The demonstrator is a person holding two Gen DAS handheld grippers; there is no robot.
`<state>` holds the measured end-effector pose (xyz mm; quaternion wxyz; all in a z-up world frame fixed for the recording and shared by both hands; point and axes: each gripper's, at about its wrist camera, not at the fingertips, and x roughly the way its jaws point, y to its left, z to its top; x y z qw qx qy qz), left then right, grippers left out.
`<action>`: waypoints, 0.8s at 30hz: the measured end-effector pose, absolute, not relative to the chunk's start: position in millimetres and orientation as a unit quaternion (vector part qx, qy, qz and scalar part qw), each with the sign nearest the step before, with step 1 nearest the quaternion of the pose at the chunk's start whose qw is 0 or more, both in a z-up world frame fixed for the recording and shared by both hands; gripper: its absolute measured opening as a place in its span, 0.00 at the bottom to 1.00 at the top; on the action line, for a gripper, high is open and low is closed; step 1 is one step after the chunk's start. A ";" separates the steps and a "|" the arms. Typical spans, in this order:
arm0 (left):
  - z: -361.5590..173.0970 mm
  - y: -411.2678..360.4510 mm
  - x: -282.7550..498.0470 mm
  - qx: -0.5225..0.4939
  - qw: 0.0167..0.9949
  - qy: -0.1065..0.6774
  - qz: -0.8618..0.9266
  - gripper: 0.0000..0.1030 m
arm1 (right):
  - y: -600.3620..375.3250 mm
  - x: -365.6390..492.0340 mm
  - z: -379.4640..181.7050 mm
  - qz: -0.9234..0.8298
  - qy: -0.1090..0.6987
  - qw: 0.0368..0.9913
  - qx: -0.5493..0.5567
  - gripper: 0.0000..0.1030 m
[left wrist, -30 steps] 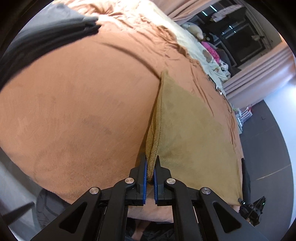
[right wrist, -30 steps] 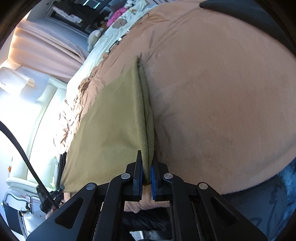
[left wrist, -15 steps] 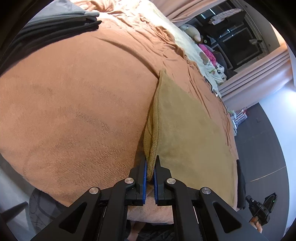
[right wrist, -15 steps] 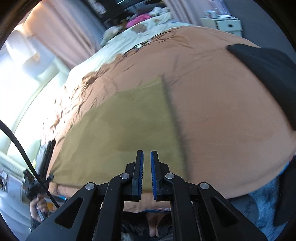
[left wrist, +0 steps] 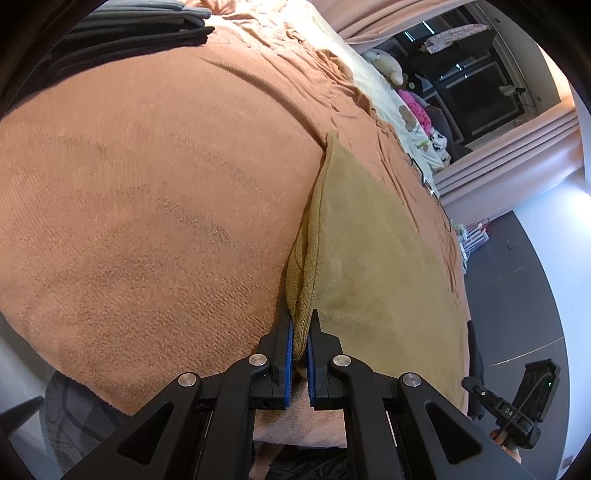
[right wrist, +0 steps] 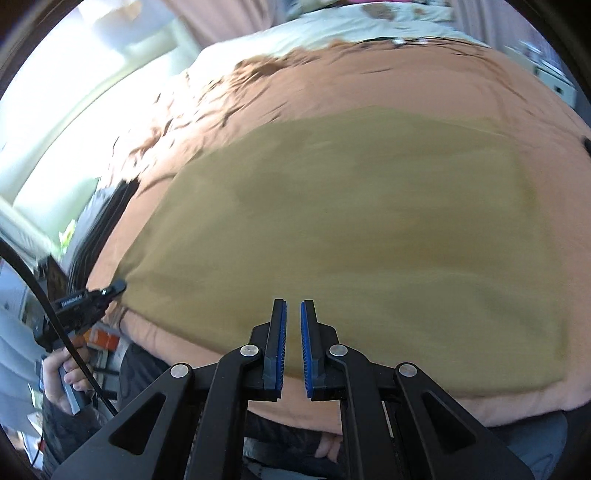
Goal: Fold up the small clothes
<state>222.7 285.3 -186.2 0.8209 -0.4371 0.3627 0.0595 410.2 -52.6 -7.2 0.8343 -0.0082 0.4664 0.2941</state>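
Gripping one olive cloth (left wrist: pixel 373 258) by its doubled near corner, my left gripper (left wrist: pixel 300 332) is clamped tight, frame bottom centre. My right gripper (right wrist: pixel 291 325) hovers over it, jaws slightly parted, holding nothing. Cloth lies flat on one orange blanket (left wrist: pixel 147 192). One dark folded stack (left wrist: pixel 122 33) upper left.

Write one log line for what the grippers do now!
left gripper: shut on cloth edge | right gripper: open, above cloth | bed

Both wrist views low, close over bed (left wrist: pixel 147 221), sharing olive cloth (right wrist: pixel 351 221).
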 end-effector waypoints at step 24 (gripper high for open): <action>-196.7 294.9 213.8 -0.476 0.807 0.349 0.036 0.06 | -7.4 423.3 -36.9 0.272 0.503 0.817 -0.071 0.05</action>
